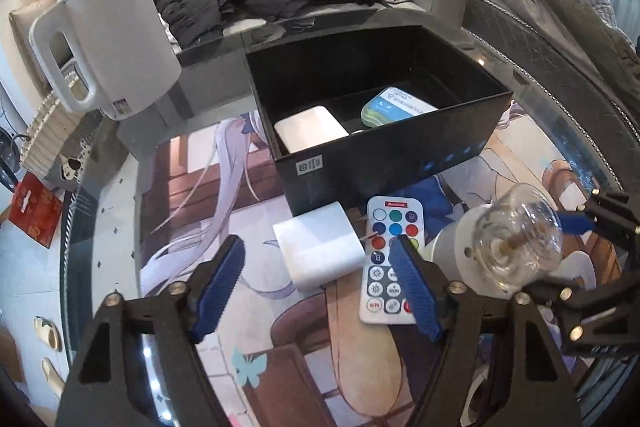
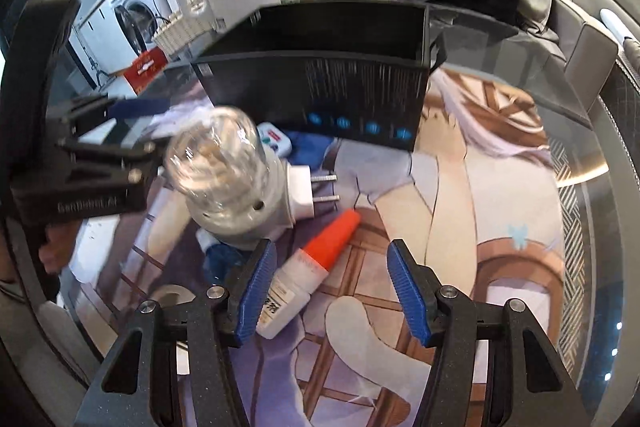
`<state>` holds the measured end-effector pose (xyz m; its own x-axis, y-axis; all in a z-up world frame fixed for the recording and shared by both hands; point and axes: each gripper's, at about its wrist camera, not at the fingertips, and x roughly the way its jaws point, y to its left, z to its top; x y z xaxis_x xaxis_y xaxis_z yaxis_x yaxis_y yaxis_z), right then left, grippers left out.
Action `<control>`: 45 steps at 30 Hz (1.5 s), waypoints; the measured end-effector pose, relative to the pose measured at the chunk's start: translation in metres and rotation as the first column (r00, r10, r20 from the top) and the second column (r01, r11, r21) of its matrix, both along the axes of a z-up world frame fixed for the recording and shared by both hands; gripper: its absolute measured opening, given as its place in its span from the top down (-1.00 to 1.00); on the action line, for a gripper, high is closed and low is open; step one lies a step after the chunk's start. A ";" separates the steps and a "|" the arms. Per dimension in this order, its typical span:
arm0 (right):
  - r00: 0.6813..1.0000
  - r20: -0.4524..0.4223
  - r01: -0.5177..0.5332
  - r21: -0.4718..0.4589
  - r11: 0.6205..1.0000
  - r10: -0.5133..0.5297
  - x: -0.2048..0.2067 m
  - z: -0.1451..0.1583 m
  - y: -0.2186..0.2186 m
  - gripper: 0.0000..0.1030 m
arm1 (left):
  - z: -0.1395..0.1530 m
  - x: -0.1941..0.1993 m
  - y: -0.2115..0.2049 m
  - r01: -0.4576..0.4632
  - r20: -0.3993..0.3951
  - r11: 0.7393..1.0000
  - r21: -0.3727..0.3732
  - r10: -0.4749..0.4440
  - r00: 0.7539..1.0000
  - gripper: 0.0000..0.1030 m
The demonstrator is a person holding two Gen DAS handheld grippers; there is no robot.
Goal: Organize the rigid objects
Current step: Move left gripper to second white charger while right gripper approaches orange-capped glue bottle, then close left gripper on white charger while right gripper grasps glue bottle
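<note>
The left claw (image 1: 316,287) stands open over a white block (image 1: 318,251) and a remote (image 1: 390,259), near the black box (image 1: 376,115) on the bench (image 1: 192,187).

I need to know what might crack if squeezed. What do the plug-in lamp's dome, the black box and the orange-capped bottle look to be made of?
Lamp dome: clear glass or hard clear plastic; see-through with bright glints, I cannot tell which. Black box: looks like matte cardboard or thin plastic; thin straight walls, dull sheen. Orange-capped bottle: smooth, opaque, probably plastic, with a paper-like label.
</note>
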<state>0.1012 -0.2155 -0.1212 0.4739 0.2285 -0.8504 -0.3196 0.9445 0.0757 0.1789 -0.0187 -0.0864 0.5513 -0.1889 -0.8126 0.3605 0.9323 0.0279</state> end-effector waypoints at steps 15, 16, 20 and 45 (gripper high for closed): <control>0.998 0.033 -0.049 -0.074 0.996 0.051 -0.008 -0.007 -0.006 0.60 | -0.007 -0.013 0.001 0.002 -0.077 1.000 -0.014 -0.003 0.997 0.21; 0.998 0.032 -0.048 -0.072 0.996 0.050 -0.010 -0.007 -0.007 0.60 | -0.007 -0.021 0.001 0.007 -0.081 1.000 -0.013 -0.008 0.997 0.21; 0.999 0.023 -0.047 -0.049 0.998 0.048 -0.015 -0.004 -0.018 0.60 | -0.005 -0.046 0.003 -0.004 -0.104 1.000 -0.016 0.002 0.995 0.21; 0.994 0.035 -0.100 -0.063 0.993 0.102 -0.034 -0.004 -0.018 0.60 | 0.011 -0.077 0.008 -0.052 -0.051 0.997 -0.053 0.049 0.998 0.23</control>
